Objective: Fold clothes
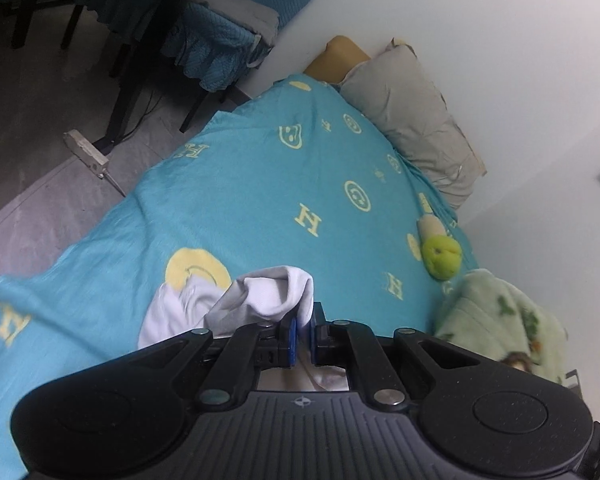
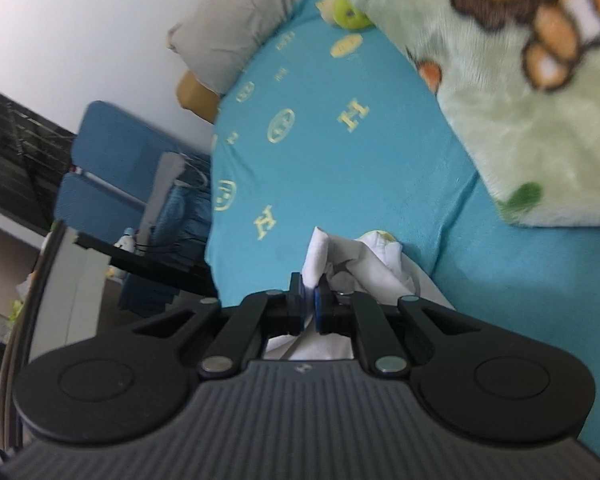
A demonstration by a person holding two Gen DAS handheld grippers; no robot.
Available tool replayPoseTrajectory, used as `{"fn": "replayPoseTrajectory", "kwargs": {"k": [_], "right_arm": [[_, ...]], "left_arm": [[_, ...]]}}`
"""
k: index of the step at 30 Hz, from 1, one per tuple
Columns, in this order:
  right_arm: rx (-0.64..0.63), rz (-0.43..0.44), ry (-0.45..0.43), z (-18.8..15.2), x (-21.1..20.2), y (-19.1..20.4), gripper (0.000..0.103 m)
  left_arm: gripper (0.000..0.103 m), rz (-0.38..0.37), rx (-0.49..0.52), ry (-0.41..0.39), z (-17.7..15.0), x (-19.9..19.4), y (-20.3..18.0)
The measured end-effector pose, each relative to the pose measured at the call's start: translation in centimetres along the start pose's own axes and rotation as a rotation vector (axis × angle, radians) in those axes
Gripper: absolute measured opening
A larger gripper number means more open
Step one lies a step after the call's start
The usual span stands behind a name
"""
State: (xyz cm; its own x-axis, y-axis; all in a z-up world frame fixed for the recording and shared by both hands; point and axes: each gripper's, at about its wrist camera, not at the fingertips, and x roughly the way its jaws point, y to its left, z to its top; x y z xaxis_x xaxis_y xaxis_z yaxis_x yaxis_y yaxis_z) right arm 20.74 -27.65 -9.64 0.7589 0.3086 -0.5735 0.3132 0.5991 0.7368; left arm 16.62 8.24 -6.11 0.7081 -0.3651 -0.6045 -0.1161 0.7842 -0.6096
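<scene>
A white garment [image 1: 260,300] is bunched in front of my left gripper [image 1: 303,334], whose blue pads are shut on a fold of it above the blue bedsheet [image 1: 240,200]. In the right wrist view the same white garment [image 2: 364,268] hangs crumpled, and my right gripper [image 2: 310,304] is shut on another edge of it, with cloth sticking up between the pads. The rest of the garment drops below both grippers and is hidden by their bodies.
A grey pillow [image 1: 416,120] lies against the white wall. A green plush toy [image 1: 442,254] and a pale green fleece blanket [image 2: 500,92] lie on the bed. A chair with blue cloth [image 1: 212,40] and dark furniture legs stand on the floor beside the bed.
</scene>
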Motion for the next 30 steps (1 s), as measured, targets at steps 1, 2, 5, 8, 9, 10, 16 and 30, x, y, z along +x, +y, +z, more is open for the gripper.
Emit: {"fn": "replayPoseTrajectory", "kwargs": {"k": [1, 2, 5, 8, 9, 10, 16, 30], "right_arm": [[-0.001, -0.002, 0.007, 0.2, 0.8, -0.2, 0.008], [-0.004, -0.003, 0.014, 0.3, 1.6, -0.3, 0.008], [-0.018, -0.005, 0.027, 0.4, 3.1, -0.7, 0.008], [-0.049, -0.015, 0.037, 0.5, 4.3, -0.9, 0.01], [-0.064, -0.025, 0.041, 0.4, 4.6, -0.8, 0.01], [-0.071, -0.029, 0.04, 0.4, 4.7, -0.9, 0.01], [-0.118, -0.038, 0.039, 0.1, 4.6, -0.5, 0.014], [-0.493, -0.05, -0.01, -3.6, 2.2, 3.1, 0.064]], "left_arm": [[0.007, -0.001, 0.002, -0.002, 0.1, 0.8, 0.4], [0.007, -0.002, 0.008, -0.004, 0.1, 1.5, 0.8], [0.007, 0.001, 0.048, -0.01, 0.2, 3.2, 1.3], [0.007, 0.008, 0.092, -0.007, 0.3, 4.4, 1.5], [0.007, 0.009, 0.102, -0.004, 0.3, 4.6, 1.4], [0.007, 0.008, 0.111, -0.001, 0.2, 4.8, 1.4], [0.008, 0.03, 0.218, -0.019, -0.6, 4.7, 0.3], [0.08, 0.135, 0.52, -0.064, -3.9, 3.1, -2.5]]}}
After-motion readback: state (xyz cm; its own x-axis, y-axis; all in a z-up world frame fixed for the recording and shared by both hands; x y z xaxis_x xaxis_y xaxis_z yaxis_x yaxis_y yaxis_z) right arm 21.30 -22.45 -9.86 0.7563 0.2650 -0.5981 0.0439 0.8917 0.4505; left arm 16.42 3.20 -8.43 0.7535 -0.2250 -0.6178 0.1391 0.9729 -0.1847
